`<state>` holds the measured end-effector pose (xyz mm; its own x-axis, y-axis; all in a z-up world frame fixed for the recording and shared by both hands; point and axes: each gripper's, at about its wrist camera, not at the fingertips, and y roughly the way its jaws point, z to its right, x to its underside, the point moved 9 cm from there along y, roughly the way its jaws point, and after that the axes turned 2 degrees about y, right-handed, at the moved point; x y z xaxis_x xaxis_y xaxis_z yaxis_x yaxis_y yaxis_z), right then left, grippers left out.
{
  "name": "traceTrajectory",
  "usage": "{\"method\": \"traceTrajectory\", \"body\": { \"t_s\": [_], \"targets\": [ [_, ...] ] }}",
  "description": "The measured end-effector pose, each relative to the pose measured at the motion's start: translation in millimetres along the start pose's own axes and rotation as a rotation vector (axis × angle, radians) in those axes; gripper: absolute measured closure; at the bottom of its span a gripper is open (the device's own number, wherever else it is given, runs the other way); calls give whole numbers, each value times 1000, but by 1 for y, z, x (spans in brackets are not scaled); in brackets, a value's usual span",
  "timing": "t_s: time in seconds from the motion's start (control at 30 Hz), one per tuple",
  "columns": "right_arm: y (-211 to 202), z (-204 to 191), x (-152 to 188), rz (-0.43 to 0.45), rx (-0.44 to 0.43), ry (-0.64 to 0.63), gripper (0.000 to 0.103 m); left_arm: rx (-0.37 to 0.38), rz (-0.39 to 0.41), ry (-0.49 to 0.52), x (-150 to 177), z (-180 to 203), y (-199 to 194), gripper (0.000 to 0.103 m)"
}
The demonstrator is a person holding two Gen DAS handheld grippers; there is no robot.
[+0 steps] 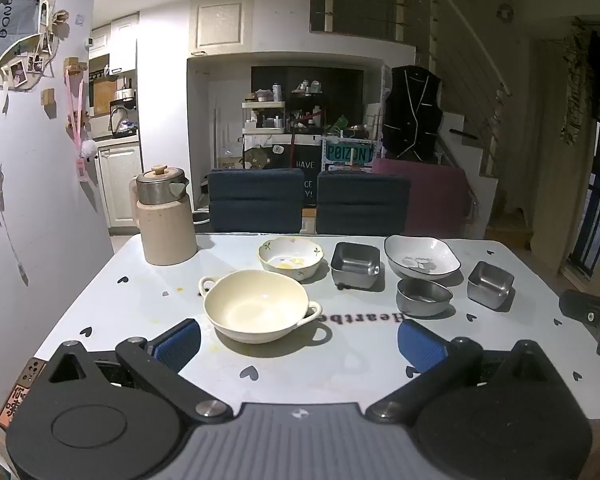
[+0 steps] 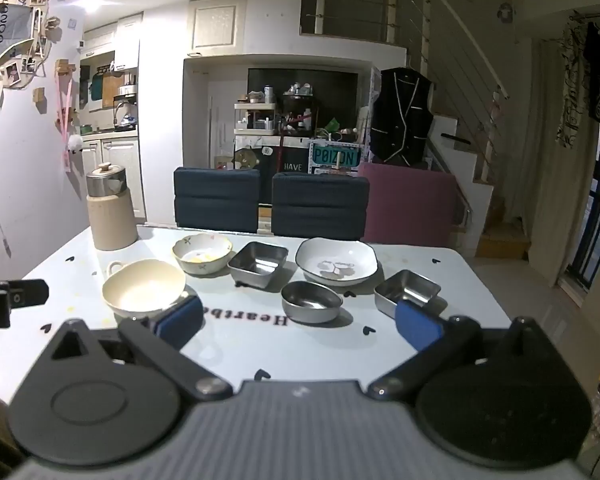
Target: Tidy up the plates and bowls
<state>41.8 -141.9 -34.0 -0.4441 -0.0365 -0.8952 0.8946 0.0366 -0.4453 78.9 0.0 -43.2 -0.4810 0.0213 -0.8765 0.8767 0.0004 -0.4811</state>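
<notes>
A cream two-handled bowl sits nearest on the white table. Behind it is a floral bowl. To the right stand a square steel dish, a white squarish plate, a round steel bowl and a second square steel dish. My left gripper is open and empty, just short of the cream bowl. My right gripper is open and empty, in front of the round steel bowl.
A beige kettle jug stands at the table's far left corner. Two dark chairs sit behind the far edge. A wall runs along the left. The table has heart marks and printed lettering.
</notes>
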Motion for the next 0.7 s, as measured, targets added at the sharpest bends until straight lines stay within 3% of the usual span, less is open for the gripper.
{"method": "traceTrajectory", "body": {
  "t_s": [0.7],
  "targets": [
    [3, 0, 0, -4, 1, 0, 0, 3, -1, -2, 0, 1, 0, 0]
  ]
}}
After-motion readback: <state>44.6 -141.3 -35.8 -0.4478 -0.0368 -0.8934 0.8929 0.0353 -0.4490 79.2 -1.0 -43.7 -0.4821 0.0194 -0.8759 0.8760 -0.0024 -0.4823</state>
